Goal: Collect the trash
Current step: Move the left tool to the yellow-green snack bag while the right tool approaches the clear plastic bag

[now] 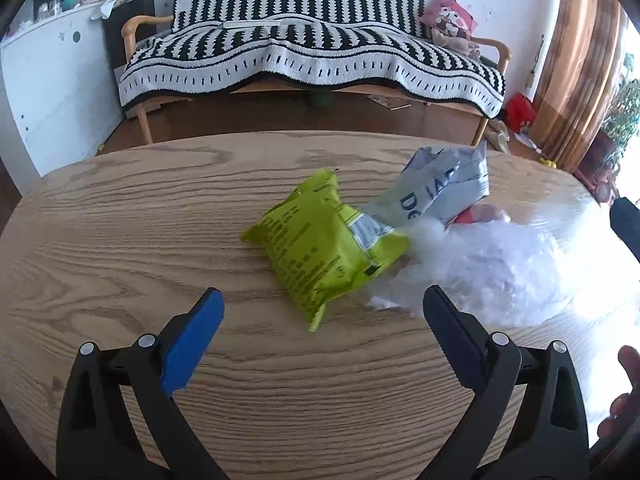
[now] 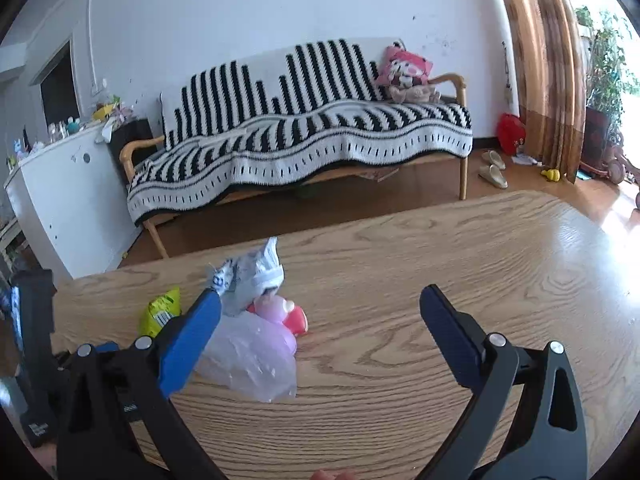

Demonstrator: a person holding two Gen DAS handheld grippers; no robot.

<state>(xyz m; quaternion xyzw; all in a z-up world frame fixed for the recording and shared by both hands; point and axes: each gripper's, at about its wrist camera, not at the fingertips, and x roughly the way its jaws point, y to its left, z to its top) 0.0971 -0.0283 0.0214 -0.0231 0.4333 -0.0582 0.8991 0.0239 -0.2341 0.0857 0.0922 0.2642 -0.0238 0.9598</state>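
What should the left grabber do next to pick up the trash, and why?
Probably ease the left gripper forward and close on the green wrapper. Its jaws are open and empty, and that wrapper lies flat on the table right in front of them. The right gripper is open too, with the clear plastic bag by its left finger.

Beyond the wooden counter (image 2: 440, 264): striped-blanket bench (image 2: 304, 140) bearing a pink plush toy (image 2: 406, 74), white cabinet (image 2: 68, 196) leftward, brown curtain (image 2: 548, 60), slippers (image 2: 493, 168) on floor.

Snack packet (image 1: 320, 240) on table (image 1: 120, 220), plastic bag (image 1: 492, 268) touching its right, sofa (image 1: 312, 52) behind.
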